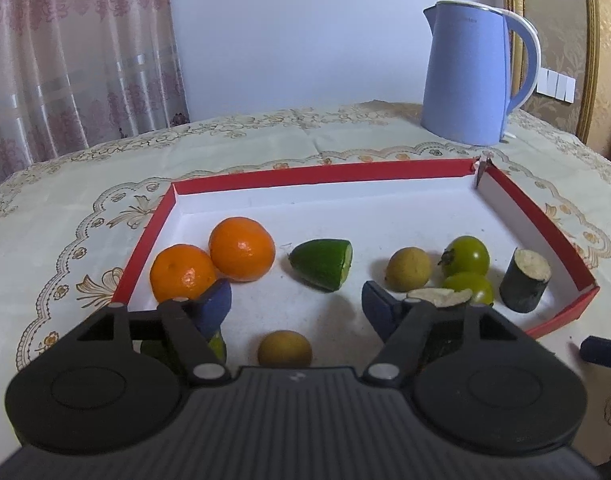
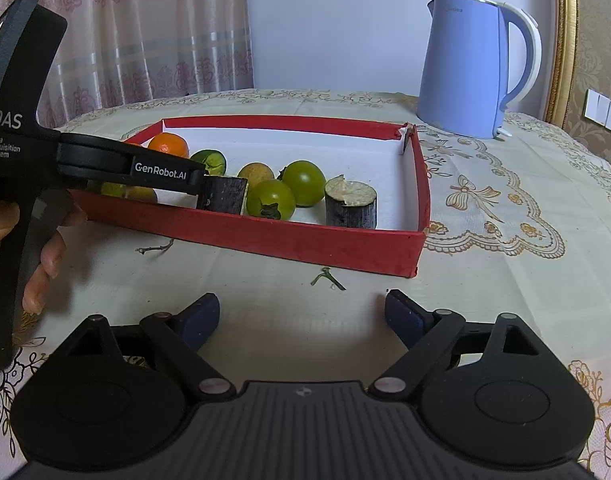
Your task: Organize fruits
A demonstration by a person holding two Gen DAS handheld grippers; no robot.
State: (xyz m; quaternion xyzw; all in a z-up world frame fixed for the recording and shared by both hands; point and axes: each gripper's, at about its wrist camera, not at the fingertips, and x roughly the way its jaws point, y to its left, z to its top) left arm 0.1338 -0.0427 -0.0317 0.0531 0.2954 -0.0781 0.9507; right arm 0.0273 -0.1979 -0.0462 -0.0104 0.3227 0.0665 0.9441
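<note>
A small round brownish-yellow fruit (image 1: 284,347) lies loose near the front edge of the shallow red-rimmed cardboard tray (image 1: 329,171), between the parted jaws of the left tool (image 1: 296,304), which grips nothing. Two oranges (image 1: 241,249) sit toward the tray's left edge, green tomatoes (image 2: 303,182) and dark cane stubs (image 2: 350,204) toward its right. The right tool (image 2: 301,314), jaws wide and empty, hovers above the cream embroidered table (image 2: 505,240). The left tool should probably lift clear without nudging the fruit.
</note>
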